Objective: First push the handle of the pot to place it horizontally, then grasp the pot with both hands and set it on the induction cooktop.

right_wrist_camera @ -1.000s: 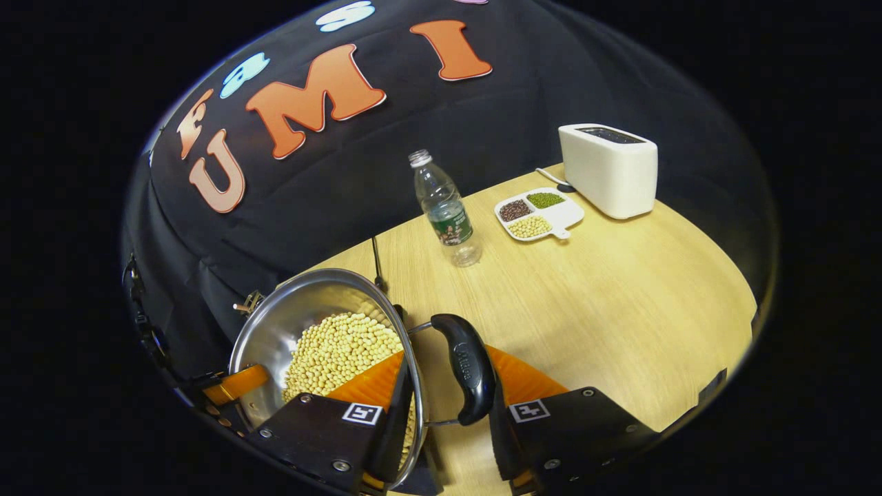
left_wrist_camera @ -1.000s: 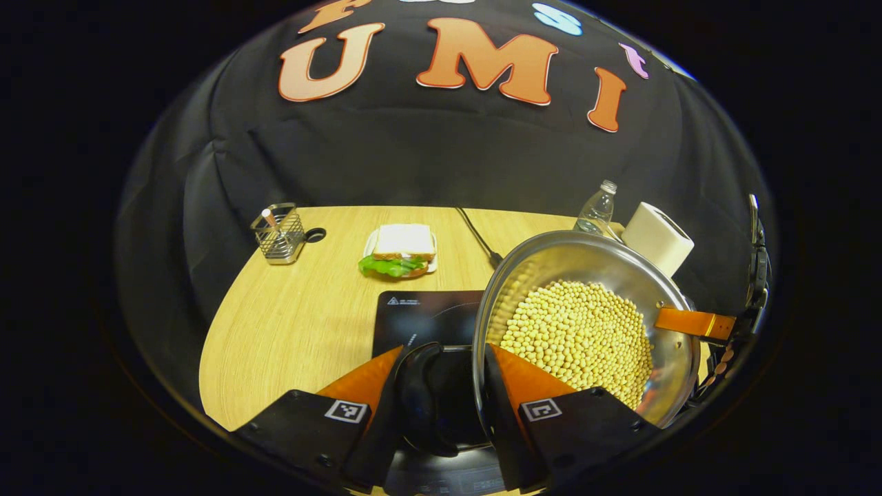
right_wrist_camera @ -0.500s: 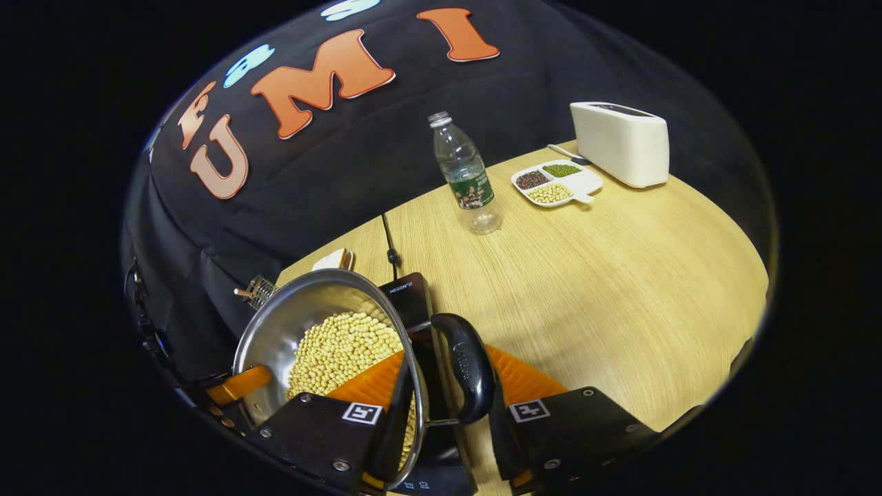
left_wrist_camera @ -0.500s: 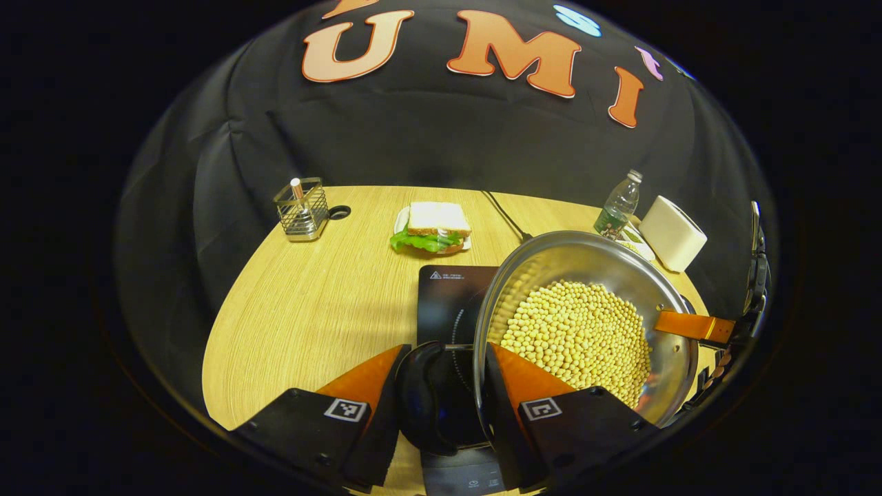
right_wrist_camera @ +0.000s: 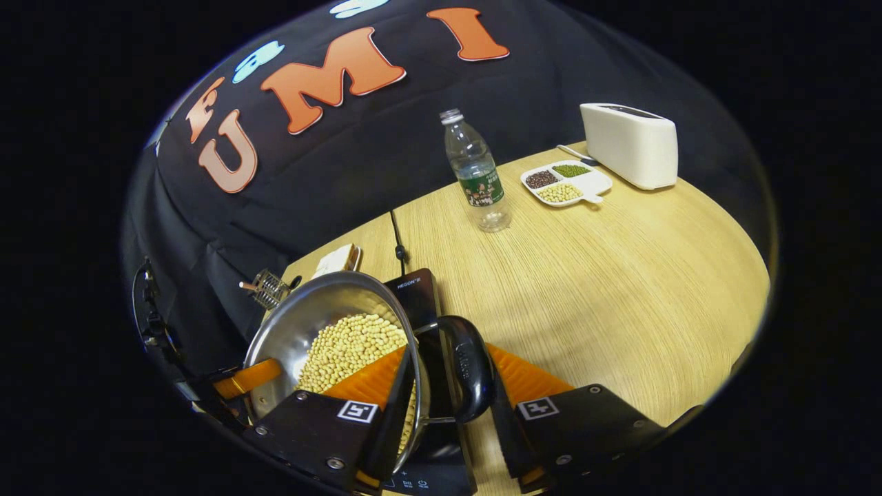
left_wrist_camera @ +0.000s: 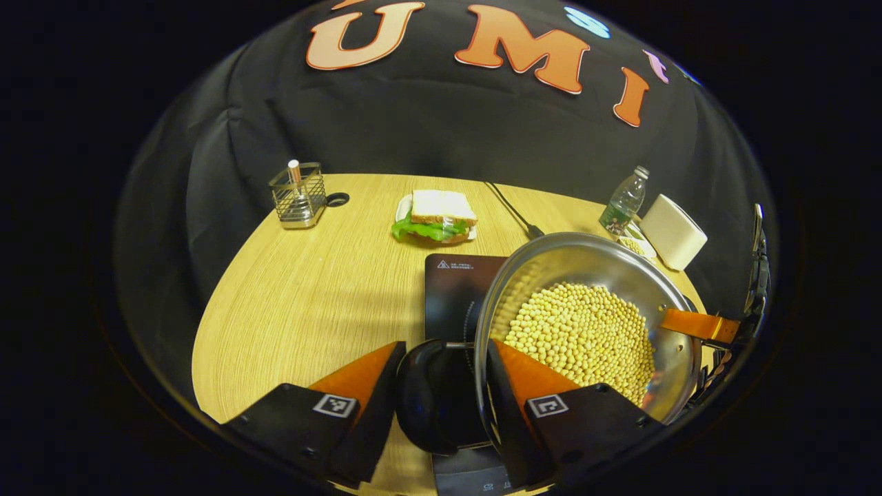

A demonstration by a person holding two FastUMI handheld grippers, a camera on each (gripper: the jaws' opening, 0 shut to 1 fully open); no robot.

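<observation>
Both our tools, left tool [left_wrist_camera: 441, 403] and right tool [right_wrist_camera: 444, 420], stay clamped on the handles of the pot [left_wrist_camera: 586, 324], now carried over the induction cooktop [left_wrist_camera: 451, 289] at frame centre, ready to lower

Lit warm and bright from above — glare on the pot [left_wrist_camera: 586, 262] steel wall, soft shadows across the table [right_wrist_camera: 620, 275]. Dim toward the edges — strong fisheye bending there. Sharp centrally, no motion blur.
</observation>
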